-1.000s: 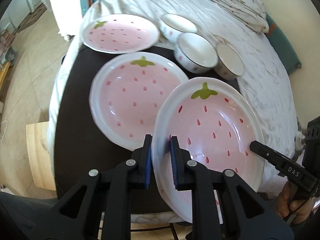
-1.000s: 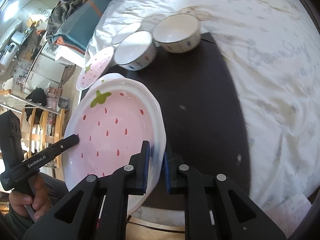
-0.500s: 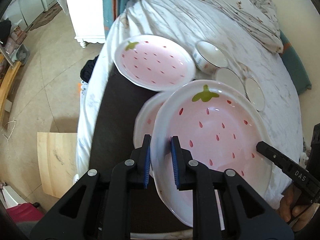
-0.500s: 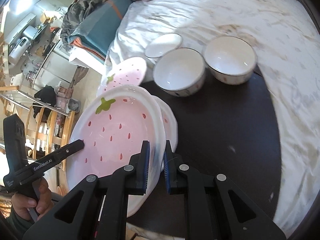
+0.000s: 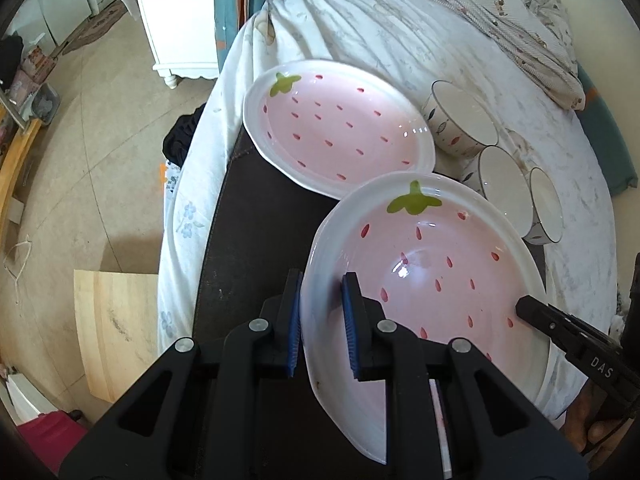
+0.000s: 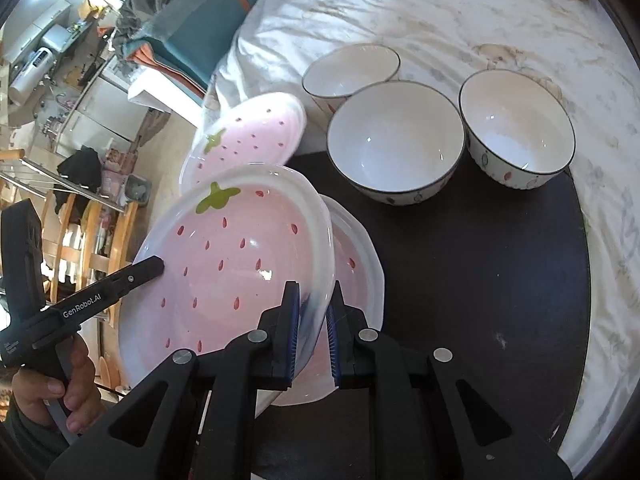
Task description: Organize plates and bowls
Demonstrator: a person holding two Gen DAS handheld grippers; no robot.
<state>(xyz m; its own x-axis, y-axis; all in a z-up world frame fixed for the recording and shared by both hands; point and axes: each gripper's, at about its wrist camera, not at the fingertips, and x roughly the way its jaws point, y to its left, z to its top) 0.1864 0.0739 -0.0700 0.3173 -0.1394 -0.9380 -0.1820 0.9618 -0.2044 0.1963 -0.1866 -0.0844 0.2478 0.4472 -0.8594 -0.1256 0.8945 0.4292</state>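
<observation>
Both the left hand-held gripper (image 5: 320,320) and the right hand-held gripper (image 6: 313,330) are clamping opposite rims of a strawberry plate (image 5: 432,264), holding it over a second plate (image 6: 360,264) on the dark tabletop (image 6: 480,280), while a third plate (image 5: 340,128) and three bowls (image 6: 396,140) are awaiting stacking.

Held plate (image 6: 240,264) over second plate (image 6: 360,260). Obstacles: third plate (image 6: 248,136) at 11 o'clock; three bowls (image 6: 396,148) at 12–2. Bare dark tabletop (image 6: 480,280) at 3 o'clock: open passage.
</observation>
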